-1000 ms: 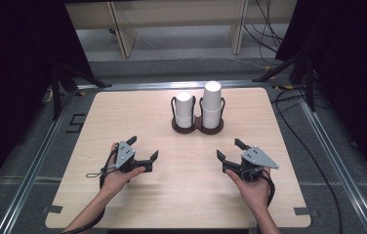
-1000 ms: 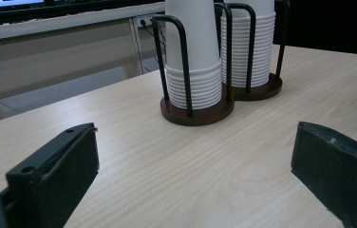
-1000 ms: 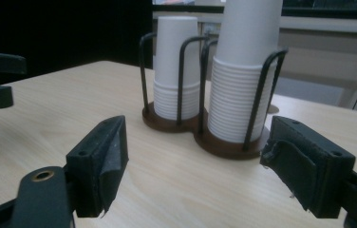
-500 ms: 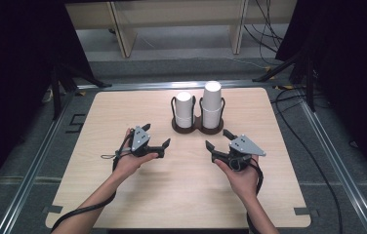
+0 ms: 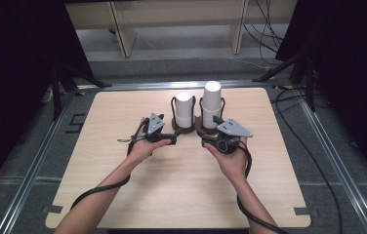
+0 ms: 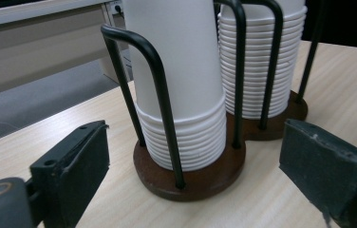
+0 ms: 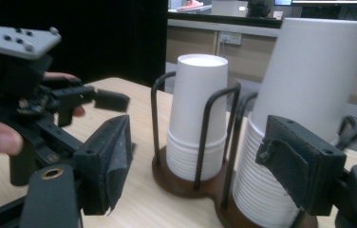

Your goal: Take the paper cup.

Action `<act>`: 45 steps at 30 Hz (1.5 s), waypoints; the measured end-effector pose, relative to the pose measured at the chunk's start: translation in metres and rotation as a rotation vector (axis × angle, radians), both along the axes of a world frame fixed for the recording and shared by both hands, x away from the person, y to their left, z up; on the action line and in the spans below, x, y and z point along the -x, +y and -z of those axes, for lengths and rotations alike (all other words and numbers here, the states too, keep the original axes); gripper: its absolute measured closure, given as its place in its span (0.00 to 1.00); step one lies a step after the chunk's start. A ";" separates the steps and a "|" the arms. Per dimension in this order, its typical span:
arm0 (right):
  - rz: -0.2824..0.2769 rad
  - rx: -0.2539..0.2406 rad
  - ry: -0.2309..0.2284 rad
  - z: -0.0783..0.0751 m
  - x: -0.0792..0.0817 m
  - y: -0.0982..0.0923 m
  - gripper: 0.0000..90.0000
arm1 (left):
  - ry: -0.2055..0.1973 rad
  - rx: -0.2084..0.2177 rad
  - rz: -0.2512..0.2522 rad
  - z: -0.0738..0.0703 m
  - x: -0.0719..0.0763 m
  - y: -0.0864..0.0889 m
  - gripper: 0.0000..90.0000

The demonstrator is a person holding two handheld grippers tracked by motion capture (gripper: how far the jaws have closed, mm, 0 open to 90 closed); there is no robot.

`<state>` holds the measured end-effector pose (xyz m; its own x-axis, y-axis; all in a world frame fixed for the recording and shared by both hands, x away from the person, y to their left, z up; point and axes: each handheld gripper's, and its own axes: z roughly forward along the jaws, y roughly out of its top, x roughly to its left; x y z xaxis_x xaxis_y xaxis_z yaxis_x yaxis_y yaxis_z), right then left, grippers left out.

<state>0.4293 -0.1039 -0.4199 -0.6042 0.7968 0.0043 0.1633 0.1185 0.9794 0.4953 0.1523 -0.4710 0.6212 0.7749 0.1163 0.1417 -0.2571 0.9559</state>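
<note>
Two stacks of plain white paper cups, the shorter stack (image 5: 184,108) and the taller stack (image 5: 211,103), stand in a dark wire holder (image 5: 190,129) at the table's (image 5: 123,195) far middle. No writing shows on them. Your left gripper (image 5: 173,139) and right gripper (image 5: 205,138) flank the holder's near side, jaws spread and empty, having just been closing.

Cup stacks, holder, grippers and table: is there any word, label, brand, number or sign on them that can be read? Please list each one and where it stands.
None: no readable text in these pictures.
Cup stacks: plain white, no print.
Holder: bare black wire and brown base, no label.
Left gripper and right gripper: no marking can be read on the grey plates or the black jaws.
Table: plain wood.
</note>
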 end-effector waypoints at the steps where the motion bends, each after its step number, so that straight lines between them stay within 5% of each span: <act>1: -0.003 0.012 -0.002 -0.002 -0.007 0.005 0.30 | 0.008 0.008 -0.003 0.001 -0.003 -0.002 0.13; 10: -0.033 -0.001 -0.008 -0.010 -0.033 0.030 0.31 | 0.022 -0.023 0.002 0.007 -0.022 -0.015 0.18; 16: -0.011 0.038 -0.012 -0.015 -0.051 0.040 0.35 | 0.078 0.008 -0.017 0.015 -0.030 -0.018 0.22; 23: 0.015 0.064 -0.018 -0.014 -0.073 0.050 0.37 | 0.100 0.023 -0.008 0.019 -0.037 -0.017 0.27; 42: 0.057 0.090 0.013 -0.010 -0.102 0.070 0.35 | 0.122 0.040 -0.022 0.021 -0.043 -0.023 0.31; 44: 0.065 0.099 0.012 -0.008 -0.107 0.070 0.35 | 0.121 0.015 -0.017 0.021 -0.044 -0.023 0.31; 45: 0.075 0.086 0.050 -0.009 -0.106 0.072 0.35 | 0.122 0.021 -0.018 0.021 -0.044 -0.023 0.31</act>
